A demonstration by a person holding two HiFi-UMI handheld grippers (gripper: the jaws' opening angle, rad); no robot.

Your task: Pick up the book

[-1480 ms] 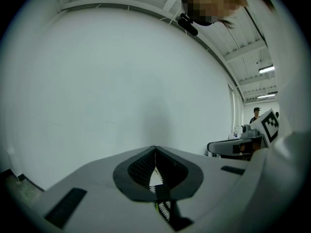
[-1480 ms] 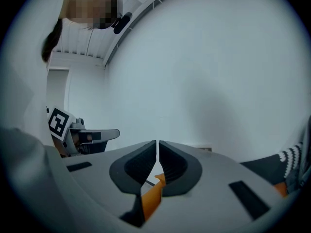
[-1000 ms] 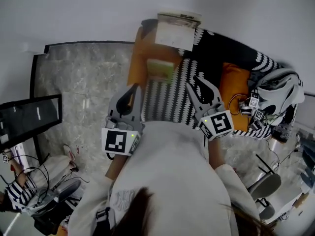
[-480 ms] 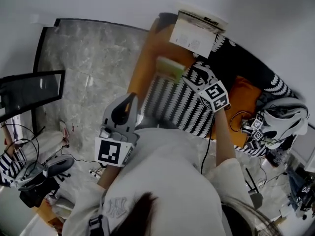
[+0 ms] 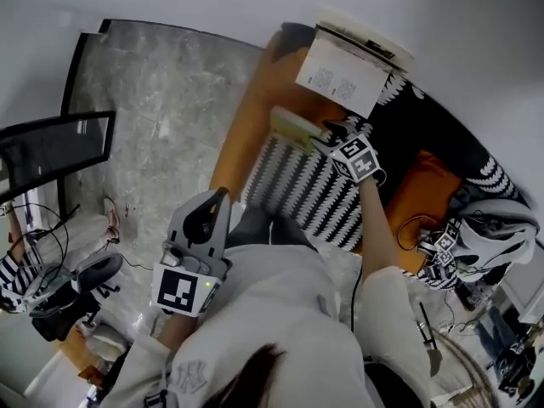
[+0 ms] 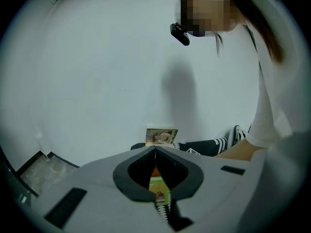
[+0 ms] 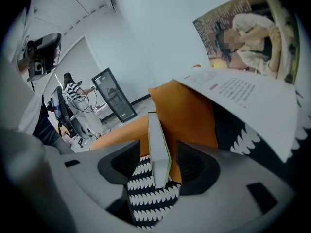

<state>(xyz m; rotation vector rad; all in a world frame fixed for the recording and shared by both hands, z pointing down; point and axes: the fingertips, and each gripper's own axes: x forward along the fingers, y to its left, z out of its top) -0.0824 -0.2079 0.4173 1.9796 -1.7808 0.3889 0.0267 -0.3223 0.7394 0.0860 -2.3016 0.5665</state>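
A thin green book (image 5: pixel 294 127) lies on the black-and-white patterned blanket (image 5: pixel 293 189) over an orange sofa. My right gripper (image 5: pixel 328 134) reaches down to it. In the right gripper view the book (image 7: pixel 158 144) stands edge-on between the jaws, with a gap on each side. The right gripper (image 7: pixel 158 152) is open, and its jaws have just been opening. My left gripper (image 5: pixel 222 197) hangs lower left, off the sofa's edge, holding nothing. In the left gripper view, the left gripper (image 6: pixel 155 152) has its tips together, and the book (image 6: pixel 159 191) shows beyond them.
An open magazine (image 5: pixel 344 68) leans against the white wall behind the book, just above my right gripper. An orange cushion (image 5: pixel 421 185) and a white bundle with cables (image 5: pixel 489 228) lie at the right. A black screen (image 5: pixel 55 151) stands on the marble floor at left.
My right gripper has swung down and forward from beside my chest to the green book, with its jaws now wider. The left gripper has sunk a little toward the lower left.
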